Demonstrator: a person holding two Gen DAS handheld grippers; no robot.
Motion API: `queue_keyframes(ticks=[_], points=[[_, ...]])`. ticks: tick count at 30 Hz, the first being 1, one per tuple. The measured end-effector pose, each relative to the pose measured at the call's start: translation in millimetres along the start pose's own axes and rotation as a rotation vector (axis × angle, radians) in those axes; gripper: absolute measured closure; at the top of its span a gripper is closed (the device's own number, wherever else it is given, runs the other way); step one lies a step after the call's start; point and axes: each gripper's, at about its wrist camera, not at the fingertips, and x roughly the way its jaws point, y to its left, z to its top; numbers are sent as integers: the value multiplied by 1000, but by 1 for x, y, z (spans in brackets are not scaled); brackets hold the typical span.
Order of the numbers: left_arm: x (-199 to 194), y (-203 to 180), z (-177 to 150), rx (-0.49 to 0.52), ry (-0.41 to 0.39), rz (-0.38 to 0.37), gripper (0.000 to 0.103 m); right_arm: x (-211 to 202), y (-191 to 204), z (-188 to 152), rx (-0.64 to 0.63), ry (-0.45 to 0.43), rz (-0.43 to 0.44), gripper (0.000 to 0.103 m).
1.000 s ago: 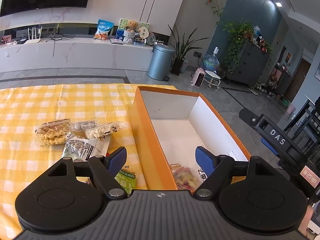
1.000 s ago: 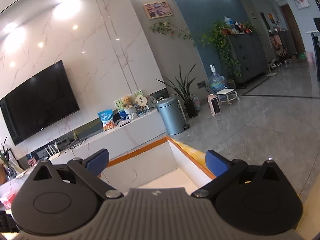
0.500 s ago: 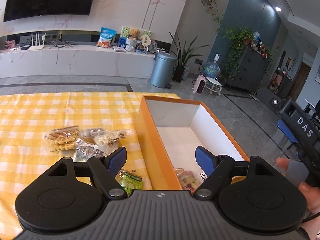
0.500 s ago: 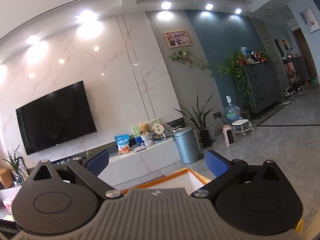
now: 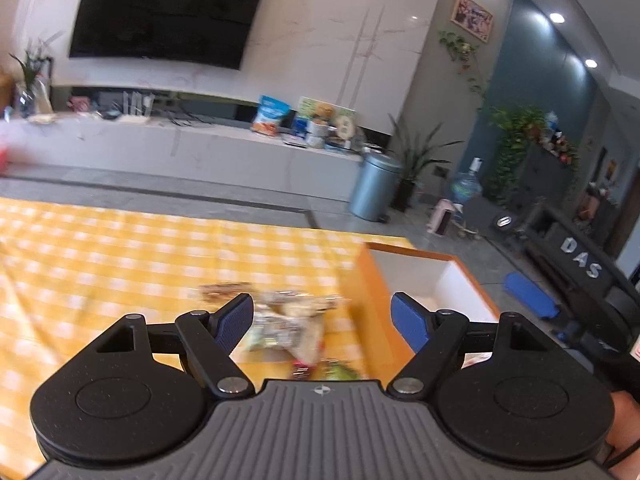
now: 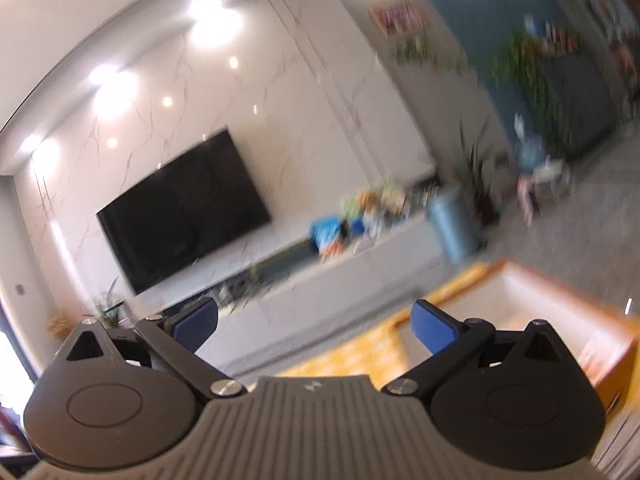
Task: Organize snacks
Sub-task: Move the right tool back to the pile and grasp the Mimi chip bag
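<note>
Snack packets (image 5: 288, 320) lie in a loose heap on the yellow checked counter (image 5: 120, 264), just left of the orange box (image 5: 372, 308). They sit dead ahead of my left tool (image 5: 322, 316) and below it, framed in the gap between its blue pads but well clear of them. Motion blur smears the heap, so I can't count packets; it looks like a waffle-type pack at the far edge and a green wrapper nearest me, though I'd not swear to either. The heap's long axis runs roughly left to right across my view, parallel to the box's short end.

Left tool: jaws wide, nothing held. It points down at a slant toward the heap.

Right tool (image 6: 314, 322): jaws also wide and empty. It looks almost level at the TV wall, with the box off to its right and low, and no snacks in its own view. In the left view I see it out past the box's right side, with the person's hand (image 5: 622, 424) on it.

So my left is the nearer one. I judge the next pick is a forward-and-down reach, then a carry rightward over the box's orange wall.
</note>
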Motion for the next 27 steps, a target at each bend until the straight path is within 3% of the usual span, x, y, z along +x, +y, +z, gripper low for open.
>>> queue_keyframes(ticks=[4, 7, 12, 15, 20, 23, 27], points=[[-13, 29, -5, -12, -4, 41, 11, 20, 19, -28, 27, 217, 135, 3], [-10, 50, -10, -31, 25, 74, 11, 26, 35, -51, -34, 240, 172, 3], [6, 83, -17, -119, 48, 68, 11, 35, 43, -74, -131, 211, 127, 3], [18, 105, -24, -165, 49, 55, 11, 47, 34, -79, -186, 248, 109, 3], [40, 129, -40, -221, 126, 127, 11, 81, 13, -94, -166, 464, 66, 5], [50, 138, -49, -223, 170, 139, 11, 90, 14, -109, -176, 524, 64, 8], [61, 148, -57, -246, 223, 170, 11, 98, 24, -134, -169, 659, -42, 8]])
